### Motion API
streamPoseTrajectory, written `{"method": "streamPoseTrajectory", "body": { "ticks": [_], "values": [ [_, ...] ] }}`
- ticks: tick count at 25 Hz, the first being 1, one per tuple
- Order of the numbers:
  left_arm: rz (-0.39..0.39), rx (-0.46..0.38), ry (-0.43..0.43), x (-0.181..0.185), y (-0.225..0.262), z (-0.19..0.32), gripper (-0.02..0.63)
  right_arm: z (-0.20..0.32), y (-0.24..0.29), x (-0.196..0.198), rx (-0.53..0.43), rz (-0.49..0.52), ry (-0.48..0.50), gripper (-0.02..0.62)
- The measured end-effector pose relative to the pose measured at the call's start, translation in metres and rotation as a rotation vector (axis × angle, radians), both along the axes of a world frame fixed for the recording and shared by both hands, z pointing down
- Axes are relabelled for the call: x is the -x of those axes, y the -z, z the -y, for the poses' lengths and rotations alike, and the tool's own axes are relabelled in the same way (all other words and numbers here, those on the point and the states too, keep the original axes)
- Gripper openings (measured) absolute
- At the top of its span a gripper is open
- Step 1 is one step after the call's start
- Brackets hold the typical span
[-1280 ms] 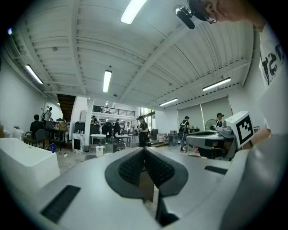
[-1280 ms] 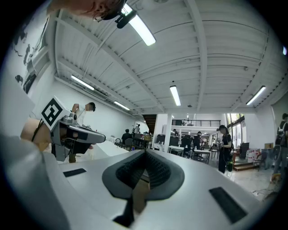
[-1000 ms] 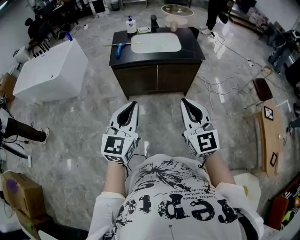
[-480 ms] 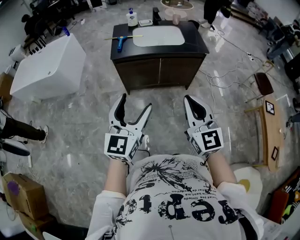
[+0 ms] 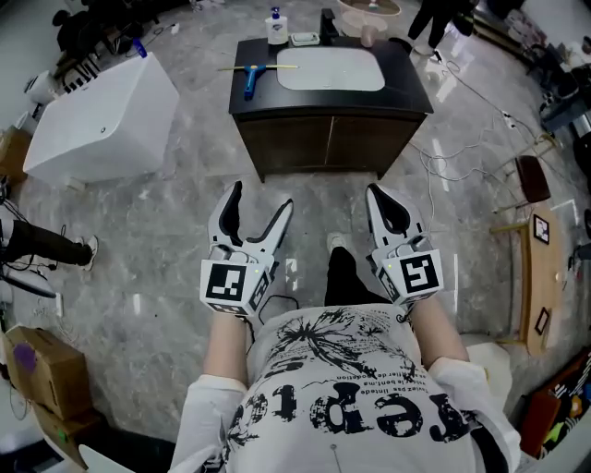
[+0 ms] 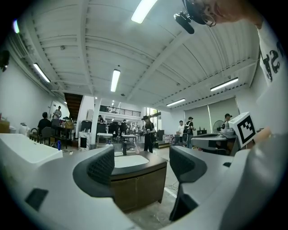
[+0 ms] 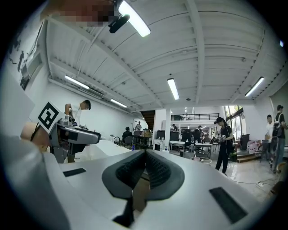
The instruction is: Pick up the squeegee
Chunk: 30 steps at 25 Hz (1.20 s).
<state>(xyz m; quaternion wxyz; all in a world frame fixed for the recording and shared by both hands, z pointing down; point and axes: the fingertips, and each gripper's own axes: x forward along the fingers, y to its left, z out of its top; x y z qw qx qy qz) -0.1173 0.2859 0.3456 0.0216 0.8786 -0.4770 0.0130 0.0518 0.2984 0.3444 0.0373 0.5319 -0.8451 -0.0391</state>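
The squeegee (image 5: 249, 79), with a blue handle and a long pale blade, lies on the left part of the black vanity top (image 5: 406, 88), far ahead of both grippers. My left gripper (image 5: 259, 201) is held level over the floor in front of the cabinet, jaws open with nothing between them. In the left gripper view the left gripper (image 6: 144, 166) frames the dark cabinet (image 6: 135, 184). My right gripper (image 5: 379, 196) is beside it, shut and empty. The right gripper view shows the right gripper (image 7: 145, 168) with its pads pressed together. I cannot make out the squeegee in either gripper view.
A white basin (image 5: 331, 69) is set into the vanity, with a soap bottle (image 5: 275, 28) behind it. A white bathtub (image 5: 102, 120) stands at the left. Cables (image 5: 443, 157) trail on the floor at the right, near a wooden bench (image 5: 540, 268). A cardboard box (image 5: 37, 369) sits lower left.
The left jaws went from shut to wide open. Both grippers and the person moved forward, and the vanity now sits closer.
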Motion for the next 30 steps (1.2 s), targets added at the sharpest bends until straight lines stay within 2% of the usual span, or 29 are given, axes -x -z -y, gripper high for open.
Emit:
{"method": "streamPoseTrajectory", "body": {
  "ticks": [5,11,17,21,25,30],
  "values": [
    [0.022,0.001,0.060,-0.014,-0.006,0.070,0.367,0.084,-0.008,-0.017,0.001,0.032,0.052,0.012],
    [0.039,-0.001,0.129,-0.049,0.006,0.179,0.367,0.201,0.006,-0.055,0.000,0.057,0.117,0.012],
    [0.033,-0.002,0.184,-0.088,0.007,0.285,0.367,0.310,0.007,-0.093,0.007,0.048,0.165,0.012],
    [0.045,0.026,0.204,-0.105,-0.004,0.338,0.367,0.364,-0.004,-0.108,0.029,0.046,0.195,0.012],
    [0.074,0.074,0.215,-0.107,-0.020,0.380,0.367,0.409,-0.015,-0.110,0.059,0.052,0.207,0.012],
    [0.093,0.131,0.214,-0.088,-0.046,0.435,0.367,0.464,-0.034,-0.090,0.104,0.050,0.199,0.012]
  ]
}}
